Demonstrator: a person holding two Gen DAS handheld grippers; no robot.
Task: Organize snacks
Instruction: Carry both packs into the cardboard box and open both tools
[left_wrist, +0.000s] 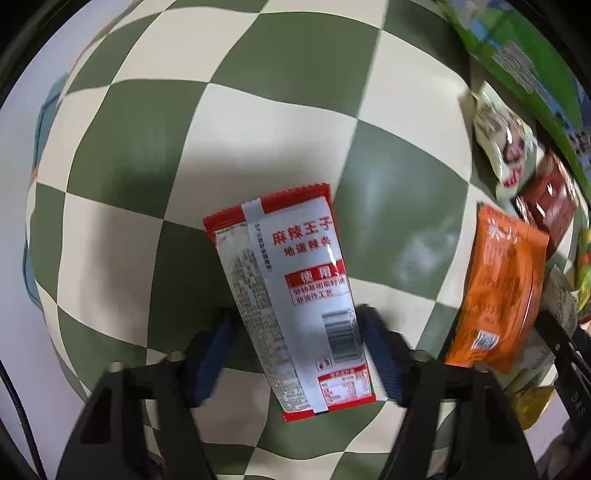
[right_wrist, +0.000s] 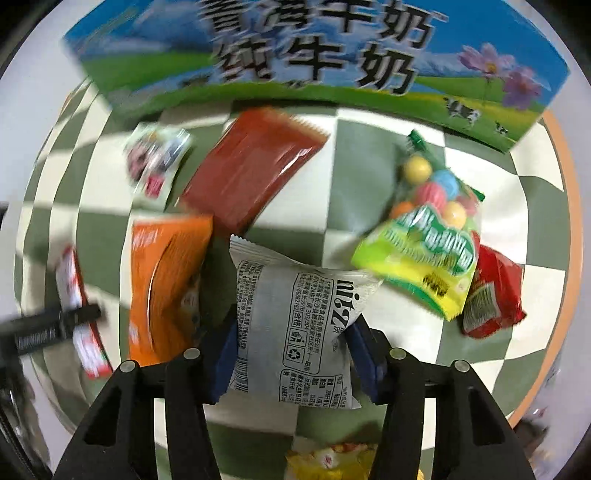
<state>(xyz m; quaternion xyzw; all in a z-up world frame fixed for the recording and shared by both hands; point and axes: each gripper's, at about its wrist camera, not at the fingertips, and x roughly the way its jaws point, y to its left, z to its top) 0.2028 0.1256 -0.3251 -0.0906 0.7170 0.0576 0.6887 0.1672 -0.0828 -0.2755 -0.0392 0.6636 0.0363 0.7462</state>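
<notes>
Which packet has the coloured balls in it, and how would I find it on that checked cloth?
Start at the big milk carton box with the blue sky and green meadow at the far edge of the checked cloth. Just below its right end lies the candy bag. It alone is see-through at the top, showing round coloured balls above a bright yellow-green label.

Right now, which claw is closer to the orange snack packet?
Right. The right claw, gripping a grey packet, sits directly beside the orange snack packet. The left claw, clamped on a red-and-white packet, is apart from it across open checkered cloth.
</notes>
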